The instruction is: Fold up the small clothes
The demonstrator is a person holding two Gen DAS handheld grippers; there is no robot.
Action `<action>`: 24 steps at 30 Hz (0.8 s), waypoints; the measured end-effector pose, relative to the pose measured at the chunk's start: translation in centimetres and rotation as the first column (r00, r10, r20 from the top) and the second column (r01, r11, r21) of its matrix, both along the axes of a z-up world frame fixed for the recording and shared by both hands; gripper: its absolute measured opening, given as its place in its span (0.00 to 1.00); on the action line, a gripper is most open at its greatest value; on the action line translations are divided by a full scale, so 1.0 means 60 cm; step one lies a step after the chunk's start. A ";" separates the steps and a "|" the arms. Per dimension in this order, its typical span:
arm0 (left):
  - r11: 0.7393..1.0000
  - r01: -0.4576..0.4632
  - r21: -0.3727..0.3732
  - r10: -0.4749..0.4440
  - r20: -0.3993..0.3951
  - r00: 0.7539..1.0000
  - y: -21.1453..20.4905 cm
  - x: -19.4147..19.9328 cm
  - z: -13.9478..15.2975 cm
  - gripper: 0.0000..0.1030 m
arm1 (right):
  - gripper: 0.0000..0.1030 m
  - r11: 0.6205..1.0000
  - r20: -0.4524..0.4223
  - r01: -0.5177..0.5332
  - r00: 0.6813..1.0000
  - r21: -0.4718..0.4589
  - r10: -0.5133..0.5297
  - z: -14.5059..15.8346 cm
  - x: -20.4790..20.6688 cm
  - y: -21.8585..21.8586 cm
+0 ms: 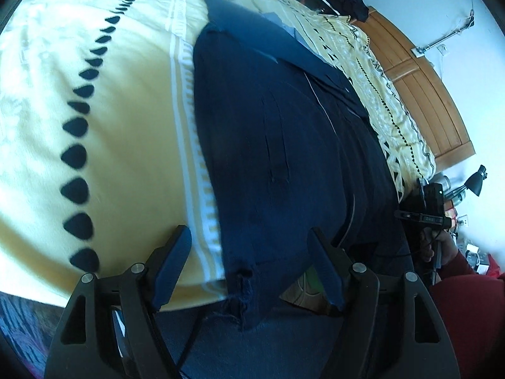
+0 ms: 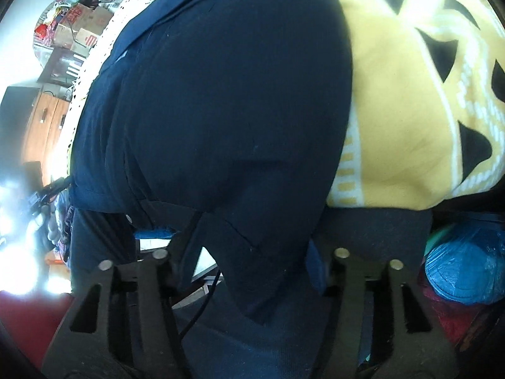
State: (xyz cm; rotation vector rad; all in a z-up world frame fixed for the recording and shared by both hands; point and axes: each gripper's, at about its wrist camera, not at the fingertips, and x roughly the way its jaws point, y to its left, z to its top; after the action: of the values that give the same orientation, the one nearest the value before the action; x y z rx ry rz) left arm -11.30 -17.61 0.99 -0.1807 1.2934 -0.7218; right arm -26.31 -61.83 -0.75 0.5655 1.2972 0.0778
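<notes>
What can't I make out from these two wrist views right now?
- Right gripper: right wrist view, the navy garment drapes over both fingertips; contact unclear.
- Garment's far end: left wrist view, too foreshortened over the yellow blanket to identify.
- Garment's near hem: drops behind the left gripper, whose jaws stand open.

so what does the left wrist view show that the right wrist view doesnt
Only the left wrist view shows the wooden headboard, a black desk lamp, the frayed hem of the navy garment, and the right gripper from outside, in a red-sleeved hand. Only the right wrist view shows cardboard boxes, a wooden cabinet and a blue plastic bag. Both show the navy garment on the yellow patterned blanket, hanging over the bed edge between open fingers.
</notes>
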 end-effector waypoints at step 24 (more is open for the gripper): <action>0.836 -0.174 -0.521 0.271 0.117 0.955 -0.019 0.211 0.201 0.03 | 0.00 0.956 0.486 0.168 0.832 0.239 -0.268 0.261 0.160 -0.148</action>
State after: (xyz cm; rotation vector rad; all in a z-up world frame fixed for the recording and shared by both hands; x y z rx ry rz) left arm 1.36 -18.75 13.04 -0.6684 0.8606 -0.8432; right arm -16.69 -70.73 14.92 0.7906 0.6962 0.1507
